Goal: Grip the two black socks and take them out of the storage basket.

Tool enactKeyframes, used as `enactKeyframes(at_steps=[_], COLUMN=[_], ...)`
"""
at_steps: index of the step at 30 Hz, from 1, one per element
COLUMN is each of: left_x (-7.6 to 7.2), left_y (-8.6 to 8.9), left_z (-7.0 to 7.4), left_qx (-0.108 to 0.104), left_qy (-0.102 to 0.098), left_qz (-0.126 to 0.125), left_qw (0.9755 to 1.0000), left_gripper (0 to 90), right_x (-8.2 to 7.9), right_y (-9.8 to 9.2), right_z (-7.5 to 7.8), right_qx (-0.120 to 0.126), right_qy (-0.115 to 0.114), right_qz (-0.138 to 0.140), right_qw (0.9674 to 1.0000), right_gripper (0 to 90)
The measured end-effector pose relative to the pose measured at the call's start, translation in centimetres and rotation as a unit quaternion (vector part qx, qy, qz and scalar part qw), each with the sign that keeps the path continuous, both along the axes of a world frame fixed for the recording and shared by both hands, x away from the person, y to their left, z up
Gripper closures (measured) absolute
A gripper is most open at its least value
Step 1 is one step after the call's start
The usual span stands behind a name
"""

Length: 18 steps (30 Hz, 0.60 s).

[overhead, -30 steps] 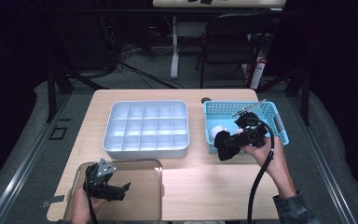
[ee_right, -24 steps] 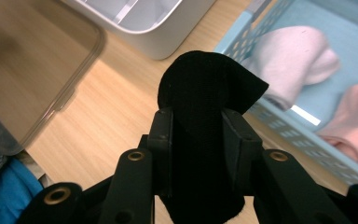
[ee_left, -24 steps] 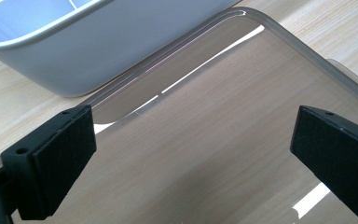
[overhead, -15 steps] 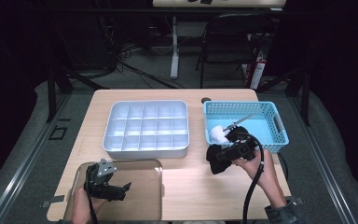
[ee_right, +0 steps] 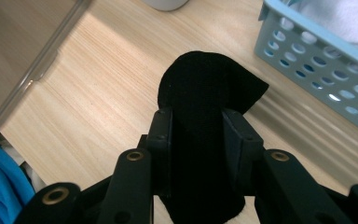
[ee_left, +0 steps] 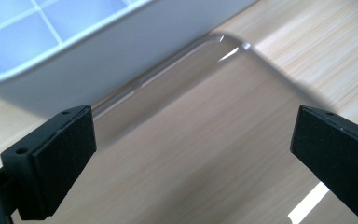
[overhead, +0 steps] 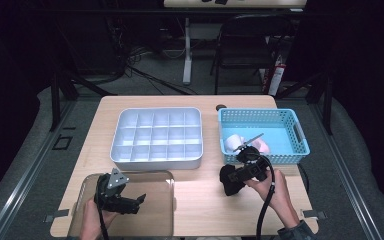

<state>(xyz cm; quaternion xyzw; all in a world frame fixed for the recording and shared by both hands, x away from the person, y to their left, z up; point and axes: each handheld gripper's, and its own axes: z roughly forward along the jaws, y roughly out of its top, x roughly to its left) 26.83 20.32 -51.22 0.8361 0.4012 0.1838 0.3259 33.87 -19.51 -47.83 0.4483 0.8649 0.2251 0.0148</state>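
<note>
My right gripper (overhead: 228,184) is shut on a black piece of cloth, a rolled sock by its look (ee_right: 205,98), and holds it low over the wooden table in front of the blue basket (overhead: 300,132). The sock's (overhead: 229,181) rounded end sticks out past the jaws. White and pink cloth items (overhead: 232,142) lie in the basket. My left gripper (overhead: 139,200) stands open over the clear lid (overhead: 155,210) at the front left, nothing between its pads (ee_left: 51,158). The lid's corner (ee_left: 223,42) lies next to the white divided tray (ee_left: 121,42).
The white divided tray (overhead: 157,159) with several compartments sits at the table's middle. A small dark round thing (overhead: 221,106) lies at the far edge. Bare wood (overhead: 200,205) lies between lid and right hand. A chair and cables stand beyond the table.
My right gripper, with the black sock in it, came out of the basket, down and toward the front of the table. The left gripper stayed over the lid.
</note>
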Motion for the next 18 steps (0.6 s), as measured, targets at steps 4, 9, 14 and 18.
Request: enactKeyframes(at_steps=[4, 9, 14, 18], left_x=[0.2, 0.7, 1.7, 1.9], left_y=[-0.7, -1.8, -3.1, -4.7], left_z=[0.2, 0.2, 0.3, 0.7], left_qx=[-0.002, -0.006, -0.019, -0.036], left_qy=[0.002, 0.005, 0.013, 0.02], left_qz=[-0.008, -0.012, 0.0, -0.012], left_qw=[1.0, 0.9999, 0.9997, 0.9991], left_gripper=[0.1, 0.1, 0.1, 0.1], right_x=[0.0, 0.0, 0.1, 0.1], right_y=[0.1, 0.4, 0.9, 0.5], right_z=[-0.6, -1.5, -2.8, -2.4], right_qx=[-0.01, -0.024, -0.033, -0.02], right_qy=[0.003, 0.004, 0.007, 0.005], right_qz=[-0.001, -0.004, -0.01, -0.012], right_qw=[0.9999, 0.9997, 0.9994, 0.9997], right_gripper=[66.5, 65.5, 56.0, 38.4])
